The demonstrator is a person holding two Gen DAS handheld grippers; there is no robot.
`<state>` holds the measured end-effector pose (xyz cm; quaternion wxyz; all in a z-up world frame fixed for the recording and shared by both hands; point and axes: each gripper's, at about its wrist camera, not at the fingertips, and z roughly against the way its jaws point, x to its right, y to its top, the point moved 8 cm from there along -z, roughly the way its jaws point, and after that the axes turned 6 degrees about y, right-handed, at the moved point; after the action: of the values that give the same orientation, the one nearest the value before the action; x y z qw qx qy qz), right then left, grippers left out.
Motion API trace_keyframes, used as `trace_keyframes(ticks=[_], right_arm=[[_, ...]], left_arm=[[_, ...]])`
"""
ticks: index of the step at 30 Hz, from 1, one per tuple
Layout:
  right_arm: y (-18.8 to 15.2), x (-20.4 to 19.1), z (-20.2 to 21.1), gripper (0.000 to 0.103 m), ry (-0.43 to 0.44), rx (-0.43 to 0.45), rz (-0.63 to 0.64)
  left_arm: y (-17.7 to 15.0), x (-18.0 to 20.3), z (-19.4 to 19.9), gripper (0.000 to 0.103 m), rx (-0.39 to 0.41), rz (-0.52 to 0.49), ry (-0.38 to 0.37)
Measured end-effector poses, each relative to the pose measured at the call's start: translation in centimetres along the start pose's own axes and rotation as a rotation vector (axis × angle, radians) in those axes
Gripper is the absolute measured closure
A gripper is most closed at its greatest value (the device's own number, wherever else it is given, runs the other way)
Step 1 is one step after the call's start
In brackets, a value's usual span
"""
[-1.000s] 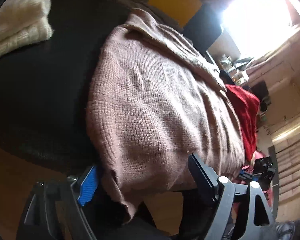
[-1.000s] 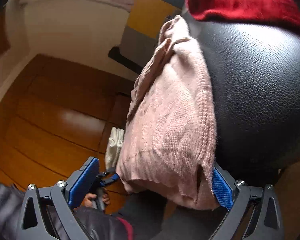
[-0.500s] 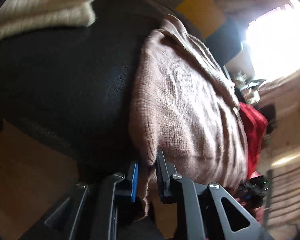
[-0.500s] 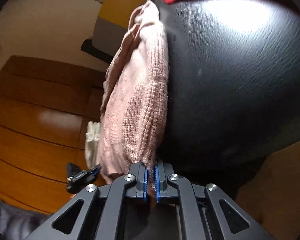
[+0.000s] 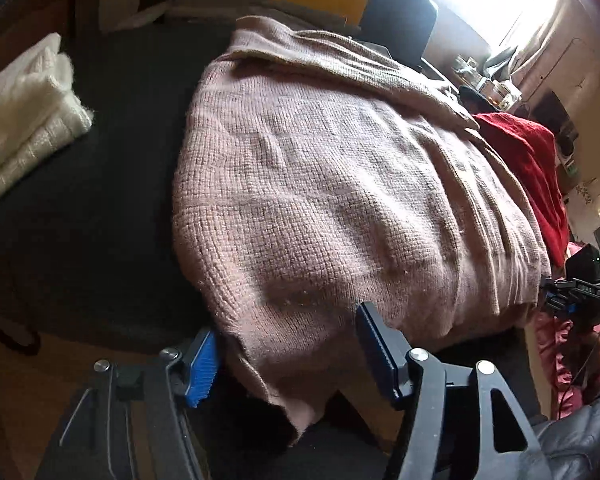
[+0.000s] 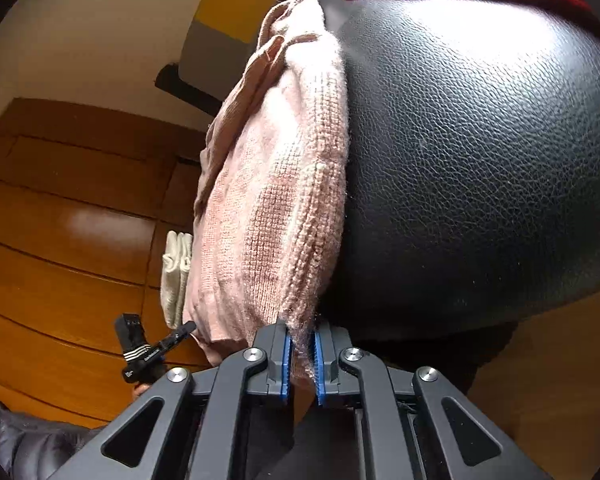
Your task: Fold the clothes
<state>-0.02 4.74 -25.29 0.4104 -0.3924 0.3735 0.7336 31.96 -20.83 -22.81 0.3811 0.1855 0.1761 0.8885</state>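
Note:
A pink knitted sweater (image 5: 332,184) lies spread on a black leather seat (image 5: 112,184); its near hem hangs over the seat's front edge. My left gripper (image 5: 288,356) is open, its blue-padded jaws either side of the sweater's near left corner. My right gripper (image 6: 301,356) is shut on the sweater's (image 6: 276,200) near right corner, with the cloth pinched between the blue pads. The right gripper also shows at the far right of the left wrist view (image 5: 572,292).
A folded cream knit (image 5: 24,120) lies at the seat's left. A red garment (image 5: 528,168) lies beyond the sweater on the right. The black leather seat (image 6: 480,160) bulges right of my right gripper. Wooden floor (image 6: 60,240) lies below.
My left gripper, shut on the sweater's corner half a second ago, has opened. My right gripper closed on the other corner and stays shut on it.

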Motion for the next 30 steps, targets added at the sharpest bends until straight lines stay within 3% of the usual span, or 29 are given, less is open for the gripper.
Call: trace_keyframes(ticks=[2,7,12,14,18,22,26,30], right_arm=[[0.0,-0.4,-0.2,0.093,-0.021,-0.010,0.024],[0.3,-1.7,-0.9,0.096,-0.015,-0.024,0.072],[1.1,-3.6,-1.4,0.096,0.049,-0.027,0.112],[1.4,-4.4,-1.6,0.096,0.074,-0.028,0.128],[2.7,-6.3,-1.5,0.096,0.124,0.001,0.146],[6.8,-9.3,-1.3,0.096,0.184,0.063,0.186],[13.0,-11.7,-2.1,0.096,0.220,0.124,0.225],[21.0,-11.6,-4.5,0.096,0.186,0.183,0.225]], left_arm=[[0.2,-1.3,0.7,0.095,0.022,0.043,-0.014],[0.2,-2.0,1.2,0.096,0.009,0.107,-0.147],[2.3,-1.2,3.3,0.096,0.031,0.153,-0.413],[3.7,-1.2,4.0,0.096,0.049,0.162,-0.479],[8.1,0.4,6.5,0.096,0.128,0.179,-0.627],[14.8,1.7,8.9,0.096,0.247,0.183,-0.745],[22.9,2.1,7.7,0.096,0.326,0.197,-0.772],[29.4,0.7,0.1,0.096,0.292,0.273,-0.659]])
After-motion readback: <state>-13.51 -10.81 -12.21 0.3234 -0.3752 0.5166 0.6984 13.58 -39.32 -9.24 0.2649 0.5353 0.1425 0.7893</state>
